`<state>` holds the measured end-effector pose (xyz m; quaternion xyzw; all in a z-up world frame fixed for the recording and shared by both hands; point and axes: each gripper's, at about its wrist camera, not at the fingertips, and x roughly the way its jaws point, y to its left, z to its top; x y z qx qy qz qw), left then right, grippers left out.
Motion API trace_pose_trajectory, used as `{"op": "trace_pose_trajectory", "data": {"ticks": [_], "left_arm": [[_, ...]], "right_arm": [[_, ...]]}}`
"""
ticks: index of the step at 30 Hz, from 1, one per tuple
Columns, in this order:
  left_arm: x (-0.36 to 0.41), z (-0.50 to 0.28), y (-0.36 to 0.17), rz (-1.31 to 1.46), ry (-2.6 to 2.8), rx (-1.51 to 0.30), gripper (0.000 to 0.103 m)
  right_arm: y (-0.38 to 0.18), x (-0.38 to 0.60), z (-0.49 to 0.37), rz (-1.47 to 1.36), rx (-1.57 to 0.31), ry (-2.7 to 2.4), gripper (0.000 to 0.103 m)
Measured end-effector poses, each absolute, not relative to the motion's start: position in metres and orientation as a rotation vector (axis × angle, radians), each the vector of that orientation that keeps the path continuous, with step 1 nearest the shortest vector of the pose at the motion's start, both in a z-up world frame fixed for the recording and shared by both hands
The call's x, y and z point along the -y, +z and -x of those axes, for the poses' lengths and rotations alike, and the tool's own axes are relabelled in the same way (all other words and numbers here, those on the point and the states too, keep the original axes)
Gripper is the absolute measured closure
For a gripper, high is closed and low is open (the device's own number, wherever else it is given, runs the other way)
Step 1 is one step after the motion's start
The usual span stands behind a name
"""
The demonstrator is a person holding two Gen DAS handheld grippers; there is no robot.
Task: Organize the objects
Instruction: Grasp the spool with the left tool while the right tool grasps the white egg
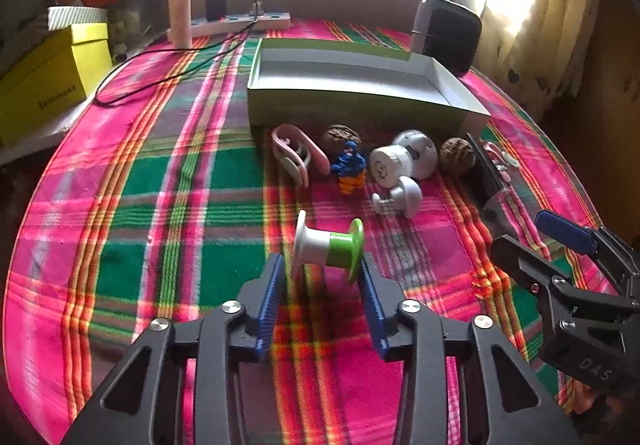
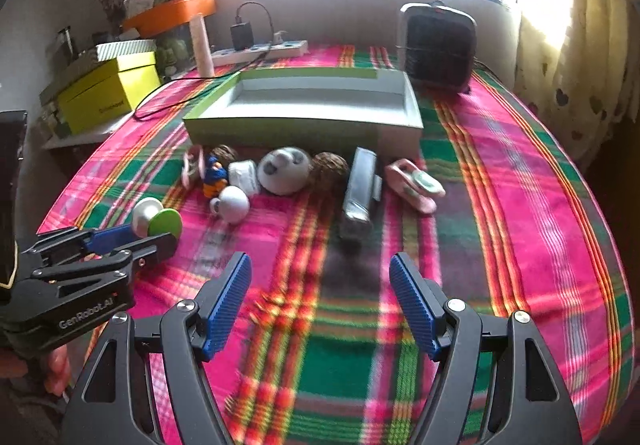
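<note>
Left tool (image 1: 323, 265) pinches the white-and-green spool (image 1: 329, 243) by its end flanges, low over the plaid surface (image 1: 160, 205). Right tool (image 2: 320, 303) hangs spread, empty. The open box (image 1: 360, 85) at twelve o'clock likely awaits the spool.

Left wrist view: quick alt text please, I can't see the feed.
The left gripper pinches a white-and-green spool above a plaid cloth. Beyond lie small trinkets and an empty open box.
</note>
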<state>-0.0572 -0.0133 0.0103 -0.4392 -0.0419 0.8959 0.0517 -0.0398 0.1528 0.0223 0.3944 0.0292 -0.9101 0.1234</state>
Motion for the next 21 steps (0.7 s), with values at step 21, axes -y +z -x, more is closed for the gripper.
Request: {"op": "trace_pose_trajectory", "data": {"ticks": [21], "left_arm": [[0.049, 0.086, 0.01, 1.348, 2.739, 0.165, 0.07]], "right_arm": [[0.008, -0.102, 0.084, -1.232, -0.053, -2.477, 0.048]]}}
